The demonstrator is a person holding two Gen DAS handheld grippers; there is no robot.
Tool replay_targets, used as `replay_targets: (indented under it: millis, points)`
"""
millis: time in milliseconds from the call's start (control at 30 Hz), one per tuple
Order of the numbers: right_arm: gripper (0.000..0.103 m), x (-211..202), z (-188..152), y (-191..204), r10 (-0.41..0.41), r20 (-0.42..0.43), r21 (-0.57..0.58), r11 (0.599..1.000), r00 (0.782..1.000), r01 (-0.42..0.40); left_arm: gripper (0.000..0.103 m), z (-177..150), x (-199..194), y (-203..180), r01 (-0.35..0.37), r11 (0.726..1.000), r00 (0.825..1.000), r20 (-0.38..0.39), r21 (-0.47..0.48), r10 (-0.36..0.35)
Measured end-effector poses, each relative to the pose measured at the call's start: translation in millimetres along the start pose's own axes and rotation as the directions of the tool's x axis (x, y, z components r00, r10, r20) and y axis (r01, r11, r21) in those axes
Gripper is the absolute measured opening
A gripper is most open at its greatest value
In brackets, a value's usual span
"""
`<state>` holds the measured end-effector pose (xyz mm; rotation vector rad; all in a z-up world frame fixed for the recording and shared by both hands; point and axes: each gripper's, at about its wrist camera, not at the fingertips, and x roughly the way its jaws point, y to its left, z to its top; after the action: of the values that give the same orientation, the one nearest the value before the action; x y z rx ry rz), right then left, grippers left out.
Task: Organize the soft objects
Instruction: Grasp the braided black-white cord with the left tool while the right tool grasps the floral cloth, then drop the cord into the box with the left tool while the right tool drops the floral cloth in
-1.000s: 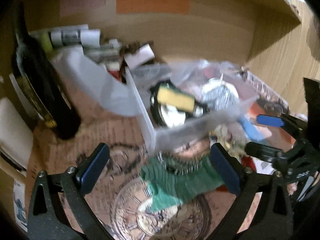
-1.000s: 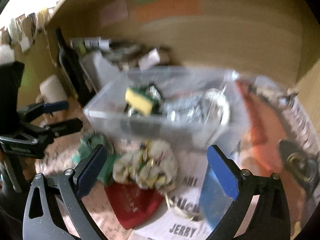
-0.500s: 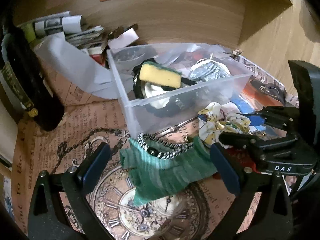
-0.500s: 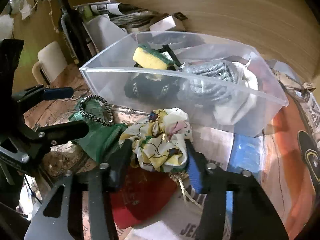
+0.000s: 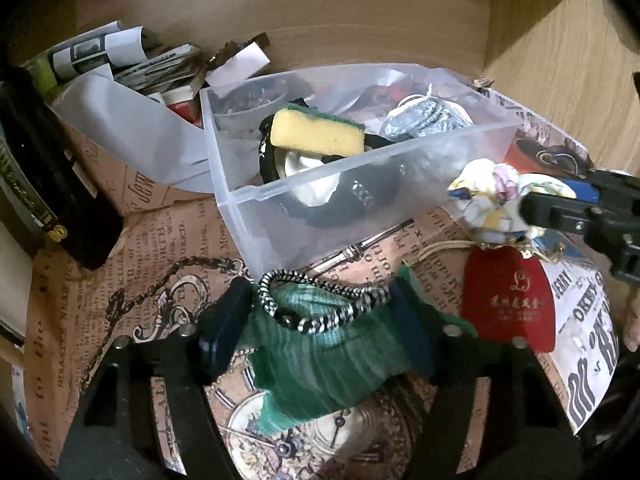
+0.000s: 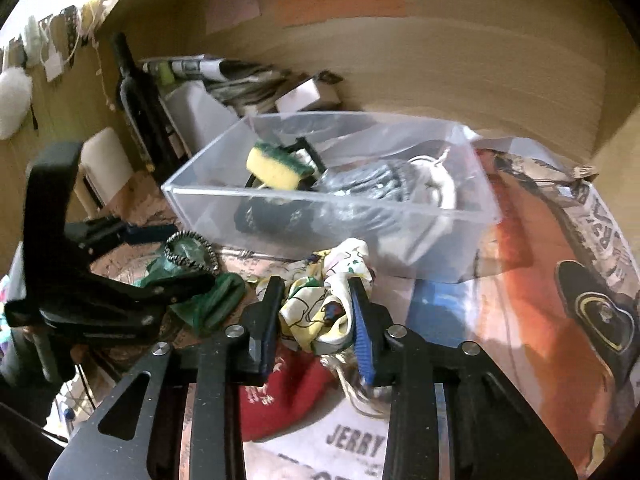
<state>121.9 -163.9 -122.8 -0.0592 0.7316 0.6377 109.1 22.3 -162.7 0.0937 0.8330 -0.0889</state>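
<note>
My left gripper [image 5: 320, 304] is shut on a green knit cloth [image 5: 320, 356] with a black-and-white braided hair band [image 5: 320, 312] lying on top of it. The same cloth shows in the right wrist view [image 6: 208, 300]. My right gripper [image 6: 316, 308] is shut on a floral scrunchie [image 6: 320, 304], held just above the table; it also shows in the left wrist view [image 5: 492, 200]. A clear plastic bin [image 6: 440, 248] behind both holds a yellow sponge [image 6: 276, 168], grey cloth and dark items.
A red pouch [image 5: 508, 300] with a cord lies under the scrunchie. A dark bottle [image 5: 40, 172], rolled papers [image 5: 120, 52] and a white sheet stand at back left. Wooden walls close the back and right. The table is covered in printed paper [image 5: 152, 272].
Both grippers have closed: the left on the green cloth, the right on the floral scrunchie. The scrunchie has lifted slightly off the red pouch.
</note>
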Motion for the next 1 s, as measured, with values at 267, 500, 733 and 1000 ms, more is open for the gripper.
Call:
replay_targets:
  millis: [267,500,733,1000]
  points:
    - [0.029,-14,0,-9,-0.004,0.037,0.03,1.0,0.999,0.003,0.04,0,-9,6,0.015,1.0,1.0,0.024,-0.018,-0.015]
    - [0.029,-32,4,-7,-0.002,0.095,0.021,1.0,0.995,0.0,0.028,-5,-30,4,0.019,1.0,0.998,0.057,-0.023,-0.018]
    - [0.029,-49,12,-4,0.007,0.158,0.011,1.0,0.987,-0.009,0.028,1,-60,3,0.011,1.0,0.991,0.136,-0.029,-0.007]
    - [0.029,-64,28,4,0.025,0.241,-0.014,1.0,0.97,-0.022,0.028,22,-86,4,0.01,1.0,0.971,0.238,-0.029,-0.003]
